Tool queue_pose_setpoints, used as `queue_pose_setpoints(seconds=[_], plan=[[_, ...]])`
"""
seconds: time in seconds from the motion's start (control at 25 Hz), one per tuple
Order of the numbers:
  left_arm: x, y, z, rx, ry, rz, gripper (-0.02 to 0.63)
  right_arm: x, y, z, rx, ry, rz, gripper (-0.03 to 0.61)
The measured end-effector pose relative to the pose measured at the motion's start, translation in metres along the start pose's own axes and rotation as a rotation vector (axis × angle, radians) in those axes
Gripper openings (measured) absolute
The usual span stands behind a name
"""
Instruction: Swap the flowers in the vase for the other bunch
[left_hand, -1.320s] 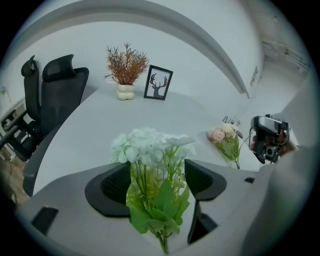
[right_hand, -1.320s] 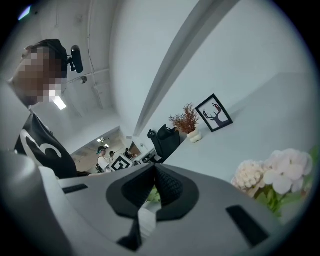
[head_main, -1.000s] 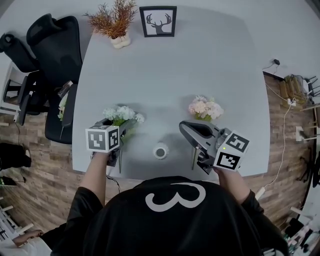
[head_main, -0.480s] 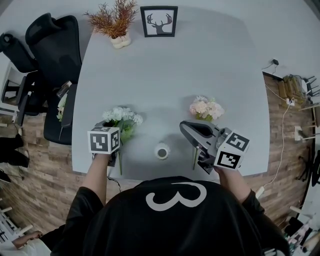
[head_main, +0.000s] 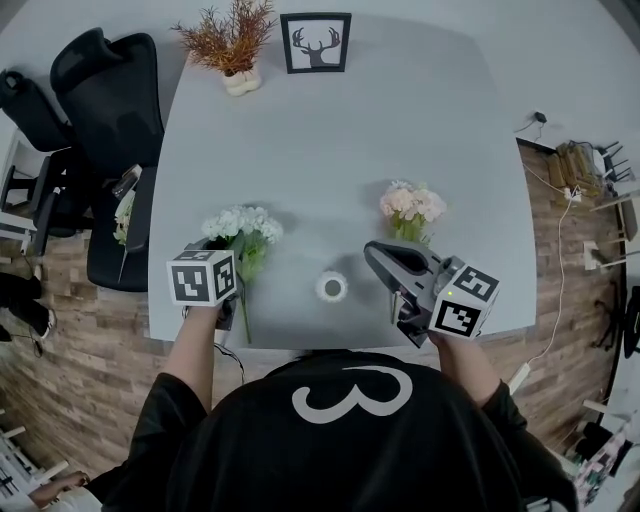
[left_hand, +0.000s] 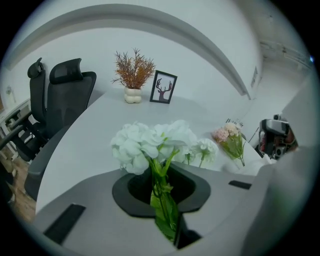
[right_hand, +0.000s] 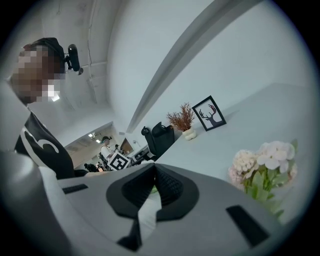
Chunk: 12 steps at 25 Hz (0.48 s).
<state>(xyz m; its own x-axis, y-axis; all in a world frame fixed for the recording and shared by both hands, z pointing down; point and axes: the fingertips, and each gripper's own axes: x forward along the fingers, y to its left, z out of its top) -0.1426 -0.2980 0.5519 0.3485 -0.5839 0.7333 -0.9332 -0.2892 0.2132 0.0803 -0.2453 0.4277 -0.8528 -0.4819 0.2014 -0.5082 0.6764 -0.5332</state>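
The left gripper (left_hand: 162, 200) has just been closing and clamps the white bunch (left_hand: 150, 142) by its stems, blooms just beyond the tips. The vase (head_main: 332, 288) stands between it and the right gripper (right_hand: 150, 200), jaws together, with the pink bunch (head_main: 412, 205) just ahead.

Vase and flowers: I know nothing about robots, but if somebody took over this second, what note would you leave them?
Left gripper: fingers have just been closing and are shut on the white bunch by its stem.
Right gripper: shut, nothing seen between its fingers.
Pink bunch: seemingly on the table, beside the right gripper.
Vase: empty, between the two grippers.
Done: vase emptied.
Left: lift the white bunch and stand it in the vase.
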Motion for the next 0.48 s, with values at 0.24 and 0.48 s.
queue_pose_setpoints(seconds=[0.24, 0.48], plan=[[-0.032, -0.012, 0.015, 0.032, -0.074, -0.041, 0.052, -0.013, 0.025, -0.002, -0.009, -0.032, -0.048, 0.009], [-0.077, -0.036, 0.038, 0.057, -0.194, -0.103, 0.051, -0.022, 0.056, -0.003, -0.03, -0.074, -0.075, 0.009]])
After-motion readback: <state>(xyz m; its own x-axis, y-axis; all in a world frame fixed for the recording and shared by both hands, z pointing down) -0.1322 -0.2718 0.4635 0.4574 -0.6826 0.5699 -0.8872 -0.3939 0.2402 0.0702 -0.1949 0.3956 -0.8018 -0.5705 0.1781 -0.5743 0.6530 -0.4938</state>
